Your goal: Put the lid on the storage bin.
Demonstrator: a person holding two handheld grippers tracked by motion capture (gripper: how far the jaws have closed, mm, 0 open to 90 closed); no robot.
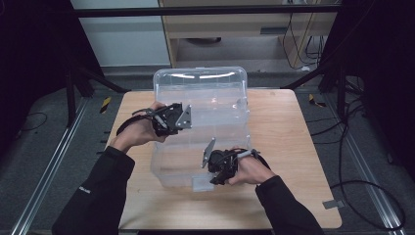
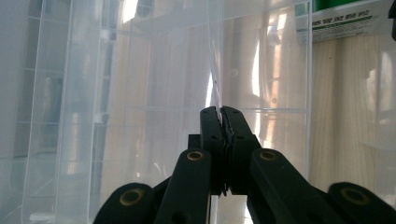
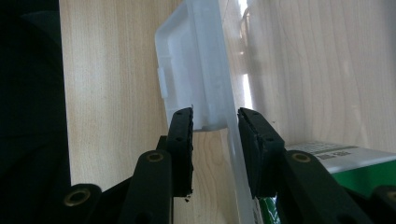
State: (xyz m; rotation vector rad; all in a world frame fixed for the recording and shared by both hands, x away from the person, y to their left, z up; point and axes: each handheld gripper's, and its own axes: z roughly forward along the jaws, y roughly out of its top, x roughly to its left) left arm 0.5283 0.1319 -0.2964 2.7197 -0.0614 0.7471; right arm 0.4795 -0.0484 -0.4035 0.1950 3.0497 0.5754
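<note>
A clear plastic bin (image 1: 199, 77) stands in the middle of the wooden table (image 1: 286, 142). My left gripper (image 1: 166, 125) is at the bin's left rim. In the left gripper view its jaws (image 2: 220, 112) are shut on the thin top edge of the clear wall (image 2: 215, 70). My right gripper (image 1: 220, 171) is at the bin's near rim. In the right gripper view it (image 3: 215, 123) stands open and straddles the bin's lip (image 3: 196, 70), with the wall close to the right pad (image 3: 254, 140).
A green pack with a white printed label (image 3: 327, 156) lies close by the right gripper and shows through the plastic in the left gripper view (image 2: 341, 21). Bare table lies right of the bin. Cables (image 1: 362, 147) trail on the floor at the right.
</note>
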